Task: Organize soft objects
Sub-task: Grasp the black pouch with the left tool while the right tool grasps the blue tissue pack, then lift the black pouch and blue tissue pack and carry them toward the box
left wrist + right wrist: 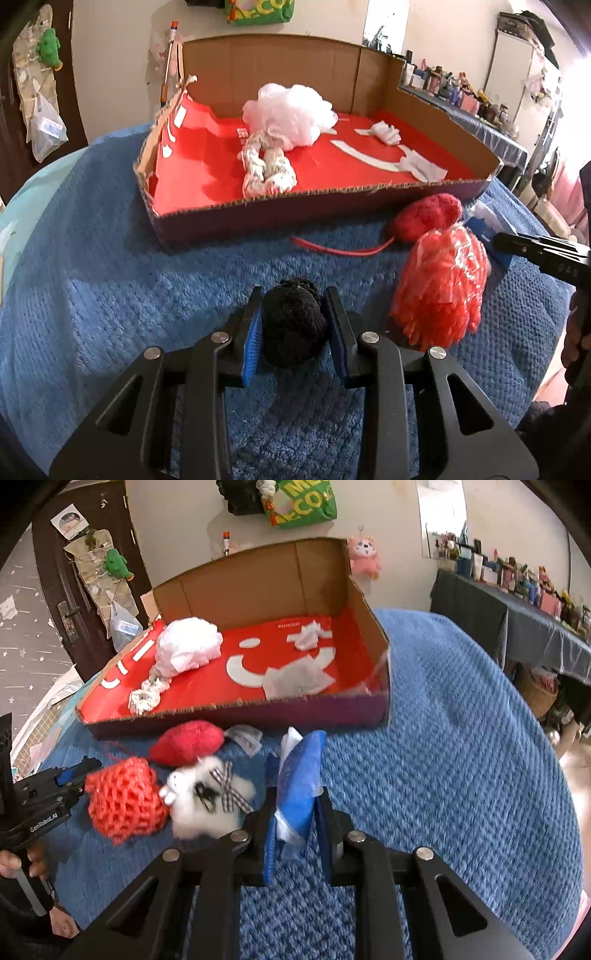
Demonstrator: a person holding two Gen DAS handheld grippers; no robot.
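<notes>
My left gripper (pixel 294 297) is shut on a black knitted ball (pixel 293 321) just above the blue blanket (pixel 110 288). My right gripper (pixel 295 794) is shut on a blue tissue pack (pixel 297 775), held on edge between the pads. The cardboard box (pixel 332 201) with a red floor stands behind; in it lie a white bath pouf (pixel 291 110) and a white braided rope (pixel 264 168). On the blanket in front of the box lie a red plush heart (pixel 186 746), an orange-red net sponge (pixel 123 801) and a white plush toy (pixel 205 797) with a checked bow.
A small white cloth scrap (pixel 245 738) lies by the heart. White cut-out shapes (pixel 295 679) sit on the box floor. A dark door (pixel 85 572) stands at the left, and a cluttered shelf (pixel 517 583) at the right. The blanket's right half (pixel 461 738) is bare.
</notes>
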